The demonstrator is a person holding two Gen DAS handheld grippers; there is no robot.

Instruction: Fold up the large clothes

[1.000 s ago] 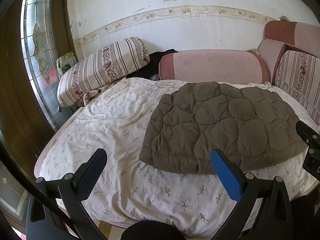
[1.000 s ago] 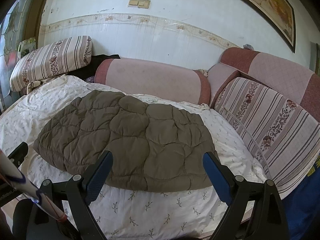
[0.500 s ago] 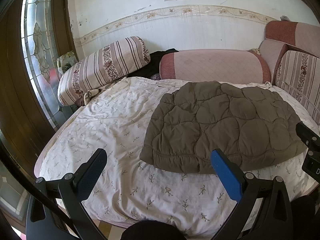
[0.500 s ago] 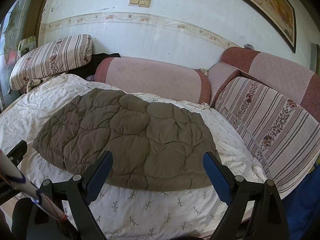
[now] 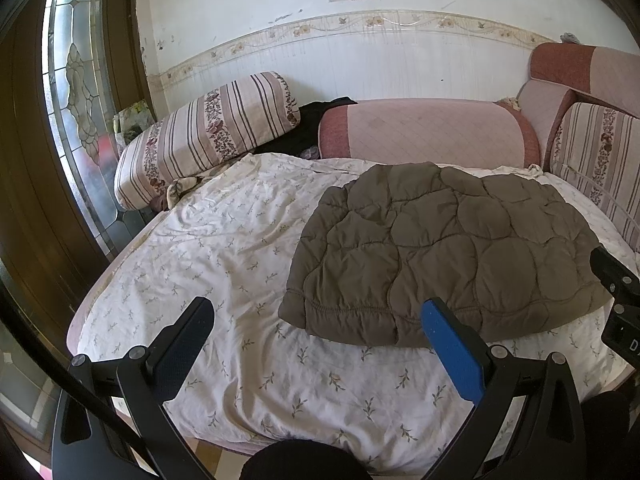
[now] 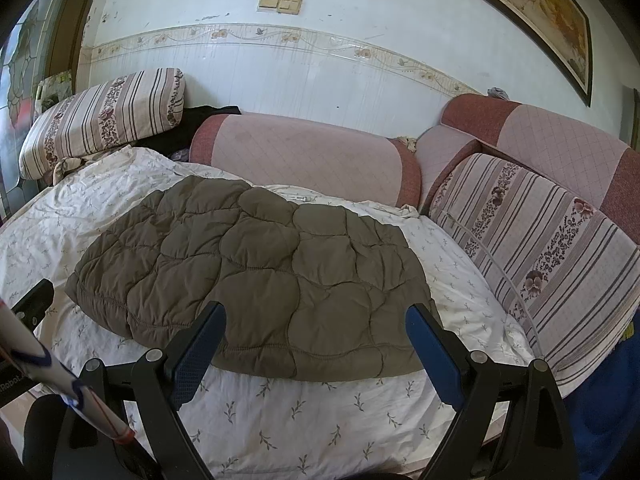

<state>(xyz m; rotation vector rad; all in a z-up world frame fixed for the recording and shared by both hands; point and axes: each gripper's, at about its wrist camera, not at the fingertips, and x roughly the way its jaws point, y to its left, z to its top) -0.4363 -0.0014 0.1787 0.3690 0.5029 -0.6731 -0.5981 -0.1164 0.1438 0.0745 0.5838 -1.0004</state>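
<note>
Two grippers hang at the near edge of the bed, both short of the brown quilted jacket (image 5: 440, 248) and touching nothing. The left gripper (image 5: 316, 344) has its jaws spread wide over bare sheet, near the jacket's gathered hem on its left corner, with nothing between its fingers. The right gripper (image 6: 316, 340) is just as wide apart and just as empty, poised before the jacket's near edge toward its right side.

One jacket is all there is to fold. It lies flat on the floral sheet (image 5: 224, 264), right of the bed's middle, already doubled into a compact rounded slab; no sleeves or loose flaps show, and its edges look tucked under. By my judgement the folding is largely done: the shape is tidy and both tools stand clear of it. What may remain is one more halving to make it smaller, or a last smoothing; I cannot tell from these views whether another fold is intended.

Beyond the jacket, one pink bolster cushion (image 5: 428, 128) runs along the wall. Left of the jacket and further back sits one striped pillow (image 5: 208, 136), with one dark garment (image 5: 312, 124) bunched between pillow and bolster. Right of the jacket leans one striped cushion (image 6: 532, 256), backed by one pink corner cushion (image 6: 560, 136). One framed picture (image 6: 520, 8) hangs above.
</note>
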